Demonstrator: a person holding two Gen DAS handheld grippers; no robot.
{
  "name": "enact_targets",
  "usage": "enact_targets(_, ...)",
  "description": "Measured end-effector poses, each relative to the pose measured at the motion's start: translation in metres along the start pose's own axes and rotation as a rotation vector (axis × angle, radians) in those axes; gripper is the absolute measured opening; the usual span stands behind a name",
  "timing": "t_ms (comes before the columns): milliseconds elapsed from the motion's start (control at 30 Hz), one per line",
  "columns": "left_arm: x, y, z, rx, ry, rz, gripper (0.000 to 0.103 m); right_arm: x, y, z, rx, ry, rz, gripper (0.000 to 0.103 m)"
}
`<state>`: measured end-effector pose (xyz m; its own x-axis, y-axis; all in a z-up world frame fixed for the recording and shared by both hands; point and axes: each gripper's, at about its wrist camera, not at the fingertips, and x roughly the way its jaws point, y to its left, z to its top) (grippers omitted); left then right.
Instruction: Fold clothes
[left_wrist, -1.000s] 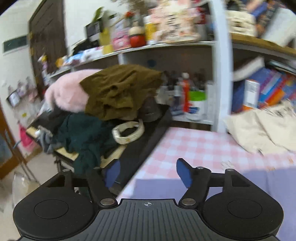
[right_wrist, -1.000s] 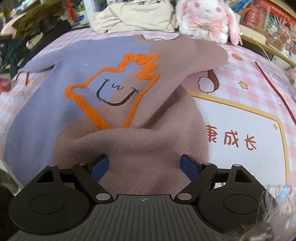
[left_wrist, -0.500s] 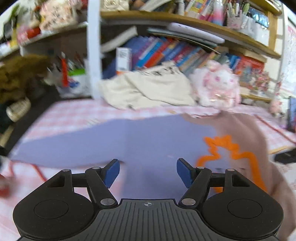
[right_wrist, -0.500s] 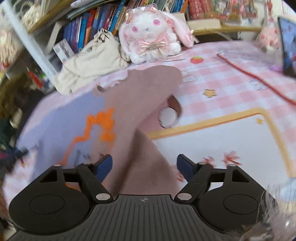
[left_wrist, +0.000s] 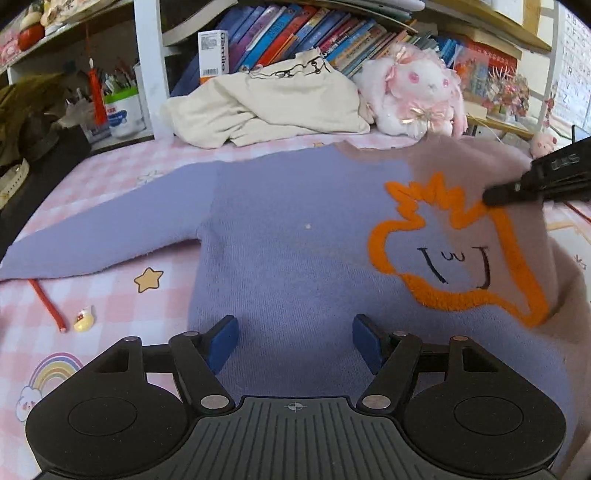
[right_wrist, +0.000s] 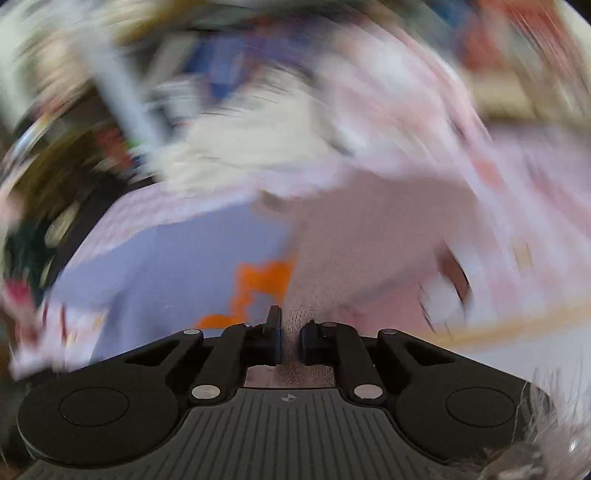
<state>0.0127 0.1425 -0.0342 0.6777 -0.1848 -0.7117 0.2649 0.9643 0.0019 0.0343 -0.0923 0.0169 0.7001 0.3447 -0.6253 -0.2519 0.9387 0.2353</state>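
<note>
a two-tone sweater, lilac on one half and dusty pink-brown on the other with an orange-outlined motif, is seen lying front-up on the pink checked tablecloth, its lilac sleeve stretched out flat to the side. the fold appears to be in its first stage: the pink-brown side is being gathered and brought over the body. the right gripper is closed down on a ridge of the pink-brown knit, which is pinched between its pads; in the left wrist view its dark fingers are seen over the top of the orange motif. the left gripper is held over the lilac hem with its jaws spread wide and nothing between them. a cream garment and a plush rabbit lie behind the sweater, against the bookshelf.

the next move is judged to call for the pinched fabric to be carried across and laid flat, while the lilac sleeve is picked up by the free gripper and folded inward.

compared with half a second ago, the right gripper's jaws, then wide apart, have been shut on the knit, and its view is now heavily blurred by motion. the left view has been lowered and steadied closer over the lilac panel.
</note>
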Motion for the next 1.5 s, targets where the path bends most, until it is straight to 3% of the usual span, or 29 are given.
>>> enact_targets(100,0.000,-0.001,0.000,0.004,-0.004,0.002,0.071,-0.004,0.057,-0.014,-0.291,0.057,0.186,0.013)
enact_targets(167,0.000,-0.001,0.000,0.013,-0.006,0.002,0.072,-0.002,0.066,-0.024,-0.324,0.093,0.210,0.023)
enact_targets(233,-0.001,-0.001,0.000,0.023,-0.010,-0.001,0.072,0.001,0.076,-0.034,-0.357,0.129,0.233,0.027)
enact_targets(267,-0.001,-0.001,-0.001,0.019,-0.013,-0.004,0.072,0.000,0.075,-0.036,-0.342,0.142,0.251,0.038)
enact_targets(333,-0.001,-0.001,-0.001,0.021,-0.017,-0.006,0.072,-0.008,0.055,-0.031,-0.213,0.147,0.304,0.048)
enact_targets(400,-0.001,-0.001,-0.001,0.022,-0.018,-0.005,0.072,-0.018,0.038,-0.027,-0.104,0.134,0.330,0.049)
enact_targets(600,0.000,0.000,-0.001,0.031,-0.019,-0.013,0.073,-0.045,-0.019,-0.026,0.204,0.046,0.249,0.051)
enact_targets(667,0.001,0.000,-0.001,0.033,-0.018,-0.016,0.074,-0.036,-0.033,-0.026,0.290,0.049,0.235,0.057)
enact_targets(967,0.001,0.000,0.000,0.045,-0.012,-0.021,0.074,0.005,-0.093,-0.024,0.679,0.065,0.170,0.058)
enact_targets(1033,0.001,0.001,0.000,0.045,-0.015,-0.021,0.074,0.014,-0.107,-0.024,0.766,0.068,0.155,0.054)
enact_targets(1133,0.001,0.000,-0.001,0.042,-0.024,-0.019,0.074,0.024,-0.116,-0.020,0.841,0.090,0.118,0.027)
enact_targets(1167,0.000,0.000,-0.002,0.041,-0.027,-0.017,0.074,0.023,-0.114,-0.017,0.825,0.094,0.107,0.016)
enact_targets(1233,0.000,-0.001,-0.003,0.039,-0.033,-0.015,0.075,0.007,-0.102,-0.006,0.747,0.029,0.092,0.009)
enact_targets(1333,0.000,-0.001,-0.004,0.037,-0.036,-0.011,0.075,-0.023,-0.076,0.014,0.591,-0.110,0.082,0.008)
enact_targets(1433,0.000,-0.001,-0.005,0.036,-0.043,-0.011,0.075,-0.063,-0.015,0.037,0.293,-0.273,0.193,0.008)
enact_targets(1500,0.000,-0.001,-0.005,0.034,-0.046,-0.010,0.075,-0.072,0.034,0.042,0.060,-0.243,0.359,0.013)
